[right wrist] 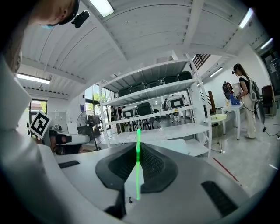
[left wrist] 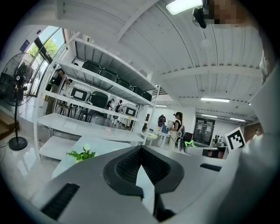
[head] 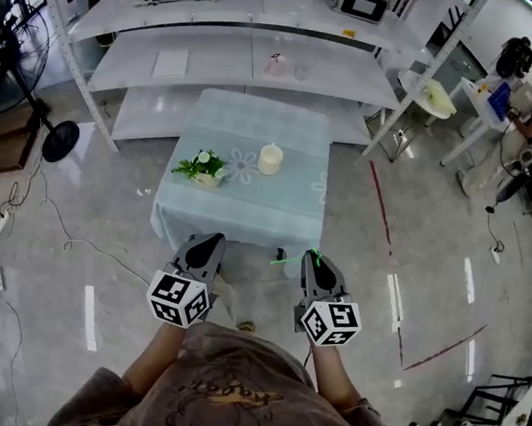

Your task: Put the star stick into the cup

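Lab, shelving [head: 215,62] behind tabletop [head: 256,122]. Saw cup [head: 270,159] near tabletop centre, plant [head: 201,166] toward left edge. Found right tongs [head: 316,256] clamped on star stick [head: 285,258], off the near edge, over floor [head: 380,293], well apart from cup. Found left tongs [head: 212,240] closed, empty.

Small table [head: 256,122] under pale checked cloth, with potted plant [head: 201,166] and, seemingly, cream cup [head: 270,159] on top

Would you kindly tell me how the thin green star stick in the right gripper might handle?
The thin green star stick looks very slender, so probably light and slightly bendy. Pinched along one narrow line by the right gripper, it may pivot if bumped.
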`<state>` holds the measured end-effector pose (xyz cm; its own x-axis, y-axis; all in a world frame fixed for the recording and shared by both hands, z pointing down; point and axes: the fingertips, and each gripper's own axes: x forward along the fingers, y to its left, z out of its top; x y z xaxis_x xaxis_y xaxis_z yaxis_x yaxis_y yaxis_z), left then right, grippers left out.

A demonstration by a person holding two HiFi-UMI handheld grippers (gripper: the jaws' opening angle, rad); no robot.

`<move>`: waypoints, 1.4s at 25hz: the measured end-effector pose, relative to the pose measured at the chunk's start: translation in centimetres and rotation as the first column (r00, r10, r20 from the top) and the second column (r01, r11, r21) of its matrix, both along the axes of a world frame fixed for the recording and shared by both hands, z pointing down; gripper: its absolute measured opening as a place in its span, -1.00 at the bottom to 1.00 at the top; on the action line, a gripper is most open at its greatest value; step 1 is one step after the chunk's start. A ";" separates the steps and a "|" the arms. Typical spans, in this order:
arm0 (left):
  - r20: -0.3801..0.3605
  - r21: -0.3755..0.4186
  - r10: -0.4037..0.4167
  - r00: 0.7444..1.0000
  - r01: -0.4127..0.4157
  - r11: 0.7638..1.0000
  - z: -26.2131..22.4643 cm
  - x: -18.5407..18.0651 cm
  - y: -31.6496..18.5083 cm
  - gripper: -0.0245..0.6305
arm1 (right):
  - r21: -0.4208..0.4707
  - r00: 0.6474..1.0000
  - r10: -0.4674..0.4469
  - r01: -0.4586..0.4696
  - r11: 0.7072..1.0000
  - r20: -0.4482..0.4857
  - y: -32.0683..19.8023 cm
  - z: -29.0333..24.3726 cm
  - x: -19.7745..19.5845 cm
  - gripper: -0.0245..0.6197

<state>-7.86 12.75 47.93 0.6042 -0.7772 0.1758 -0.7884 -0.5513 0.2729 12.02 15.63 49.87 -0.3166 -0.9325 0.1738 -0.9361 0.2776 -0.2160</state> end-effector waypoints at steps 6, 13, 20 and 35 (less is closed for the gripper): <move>-0.002 0.002 0.019 1.000 -0.019 1.000 0.3 1.3 -3.5 -0.86 | -0.004 1.000 0.025 -0.025 1.000 0.010 -2.5 0.6 1.2 -0.87; 0.003 0.017 0.060 0.998 -0.060 0.998 -0.1 3.0 -8.9 -0.86 | 0.011 0.998 0.063 -0.064 0.998 0.025 -7.4 0.4 2.6 -0.87; 0.008 0.016 0.099 0.995 -0.099 0.995 -0.3 4.2 -15.7 -0.86 | 0.024 0.995 0.097 -0.098 0.995 0.033 -13.8 -0.1 3.6 -0.87; 0.003 0.007 0.204 0.979 -0.204 0.979 -1.2 3.9 -29.3 -0.86 | 0.021 0.981 0.189 -0.190 0.981 0.042 -26.5 -1.3 2.1 -0.87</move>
